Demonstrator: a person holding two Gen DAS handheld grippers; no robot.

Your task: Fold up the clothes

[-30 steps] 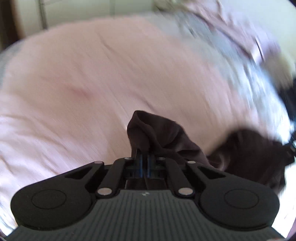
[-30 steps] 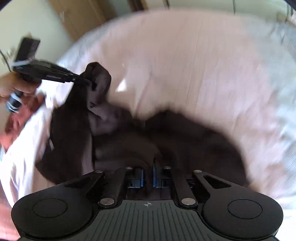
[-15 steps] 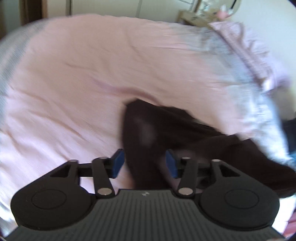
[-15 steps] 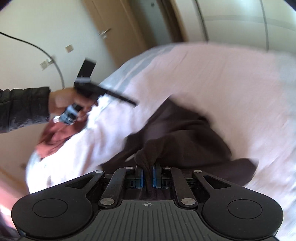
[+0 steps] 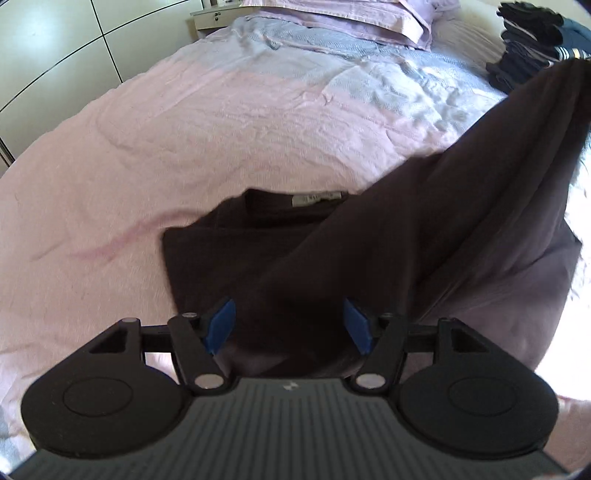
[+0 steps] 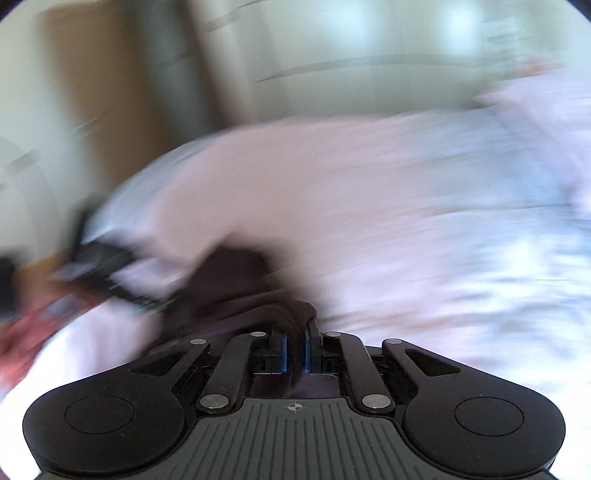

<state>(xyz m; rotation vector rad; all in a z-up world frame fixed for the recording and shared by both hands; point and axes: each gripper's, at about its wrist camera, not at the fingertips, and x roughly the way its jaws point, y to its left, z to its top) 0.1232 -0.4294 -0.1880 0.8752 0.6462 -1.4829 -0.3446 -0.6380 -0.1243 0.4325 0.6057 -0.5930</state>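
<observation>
A dark brown garment (image 5: 258, 251) lies partly flat on the pink bedspread (image 5: 166, 147), its neck label (image 5: 316, 197) facing up. One side of it rises as a taut sheet toward the upper right. My left gripper (image 5: 289, 326) hovers over the cloth with its jaws opening; fabric lies between the blue pads (image 5: 221, 325), but they do not press on it. In the blurred right wrist view, my right gripper (image 6: 294, 349) is shut on a bunch of the same dark garment (image 6: 236, 280), lifted above the bed. The left gripper (image 6: 110, 273) shows there as a dark smear at left.
A stack of folded dark clothes (image 5: 528, 55) sits at the bed's far right, near lilac pillows (image 5: 332, 18). A nightstand (image 5: 210, 16) and wardrobe doors (image 5: 55, 55) stand beyond the bed. A reddish garment (image 6: 22, 332) lies at the left edge, with a wooden door (image 6: 99, 92) behind.
My left gripper let go of the garment and its jaws spread; the released part now lies flat on the bed. My right gripper rose, still holding its bunch of cloth.
</observation>
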